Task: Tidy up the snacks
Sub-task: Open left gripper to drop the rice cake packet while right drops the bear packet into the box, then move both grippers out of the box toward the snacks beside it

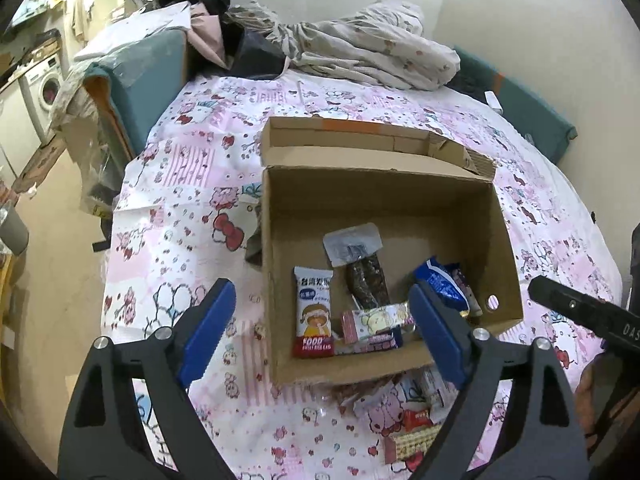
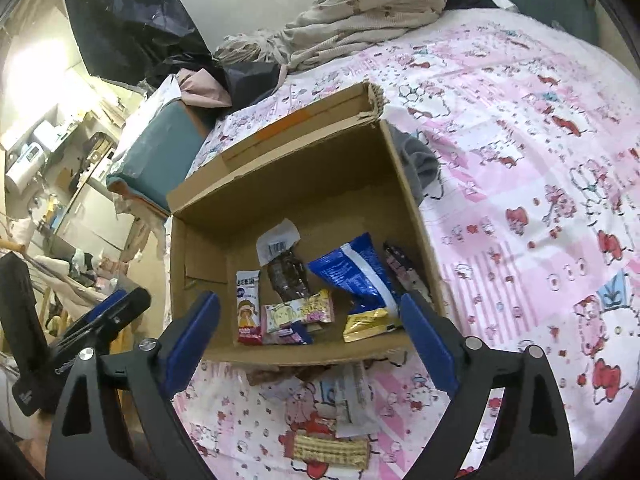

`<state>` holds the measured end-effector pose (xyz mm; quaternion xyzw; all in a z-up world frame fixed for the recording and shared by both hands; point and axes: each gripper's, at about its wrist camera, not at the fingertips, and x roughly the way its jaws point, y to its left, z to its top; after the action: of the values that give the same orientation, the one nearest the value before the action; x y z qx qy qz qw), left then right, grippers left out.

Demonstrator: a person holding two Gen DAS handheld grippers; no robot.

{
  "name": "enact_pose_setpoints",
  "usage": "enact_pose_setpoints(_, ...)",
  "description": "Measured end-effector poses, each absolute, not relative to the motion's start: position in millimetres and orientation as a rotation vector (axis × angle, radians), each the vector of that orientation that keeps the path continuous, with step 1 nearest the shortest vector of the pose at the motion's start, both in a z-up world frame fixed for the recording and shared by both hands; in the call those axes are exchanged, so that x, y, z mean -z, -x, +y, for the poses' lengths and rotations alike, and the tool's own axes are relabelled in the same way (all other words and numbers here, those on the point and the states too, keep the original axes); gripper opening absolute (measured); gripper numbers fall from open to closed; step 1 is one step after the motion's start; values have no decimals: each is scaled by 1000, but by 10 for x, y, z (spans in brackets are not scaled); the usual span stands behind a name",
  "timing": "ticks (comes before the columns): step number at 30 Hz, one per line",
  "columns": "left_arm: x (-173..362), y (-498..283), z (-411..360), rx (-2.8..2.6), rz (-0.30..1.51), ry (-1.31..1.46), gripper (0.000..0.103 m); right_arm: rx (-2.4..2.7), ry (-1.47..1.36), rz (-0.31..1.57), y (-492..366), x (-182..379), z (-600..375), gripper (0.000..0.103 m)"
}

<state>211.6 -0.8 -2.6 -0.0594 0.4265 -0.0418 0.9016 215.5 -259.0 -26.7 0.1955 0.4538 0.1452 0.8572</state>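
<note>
both grippers hang tilted down over an open cardboard box [image 1: 280,240] on a bed. the left gripper [image 1: 320,332] has its blue-padded jaws spread wide with nothing between the pads, and the right gripper [image 2: 310,338] stands the same, wide apart and holding nothing. in the left wrist view the right gripper's black body shows at 3 o'clock; in the right wrist view the left one shows at 9 o'clock. inside the box, near its front wall, lie a white-and-red rice bar packet [image 1: 314,312], a dark snack in clear wrap [image 1: 366,280], a small pink-and-yellow packet [image 1: 376,322], a blue packet [image 2: 356,276] touching a gold one [image 2: 370,324], and a slim dark-patterned packet [image 2: 404,272] against the right wall. more snacks lie on the bed just outside the box at 6 o'clock, among them a wafer packet [image 2: 330,450] and a red packet [image 1: 416,420]. the pink cartoon-print bedsheet [image 1: 192,184] covers the bed, with a crumpled floral blanket [image 1: 372,52] at 12 o'clock beyond the box. a washing machine [image 1: 46,84] stands at 10 o'clock in the room.
</note>
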Motion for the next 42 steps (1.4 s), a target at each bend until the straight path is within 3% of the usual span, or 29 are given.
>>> enact_pose_setpoints(19, 306, -1724, 258, -23, 1051, 205, 87, -270, -460, 1136, -1695, 562, -2716, 93)
enact_pose_setpoints(42, 755, -1565, 247, -69, 1221, 303, 87, -160, -544, 1390, -1714, 1166, -2744, 93)
